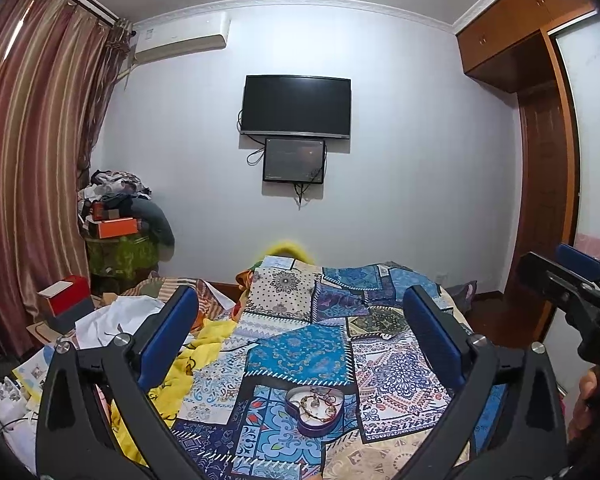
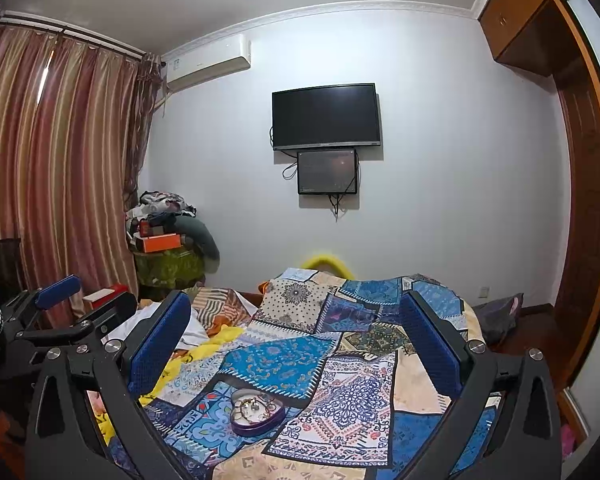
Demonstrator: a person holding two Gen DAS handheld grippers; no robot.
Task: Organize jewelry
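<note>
A purple heart-shaped tin (image 1: 314, 410) lies on the patchwork bedspread (image 1: 312, 354), with jewelry (image 1: 314, 400) tangled inside: gold chain, beads, a red cord. It also shows in the right wrist view (image 2: 256, 412). My left gripper (image 1: 306, 344) is open and empty, above and behind the tin. My right gripper (image 2: 296, 344) is open and empty, with the tin below between its fingers, nearer the left one. The right gripper appears at the right edge of the left wrist view (image 1: 568, 276). The left gripper appears at the left of the right wrist view (image 2: 84, 300).
A yellow blanket (image 1: 208, 344) and white cloth (image 1: 116, 320) are bunched on the bed's left. A red and white box (image 1: 66, 294) sits left of them. Clutter is piled in the far corner (image 1: 120, 216) by the curtains. A wardrobe (image 1: 540, 160) stands at the right.
</note>
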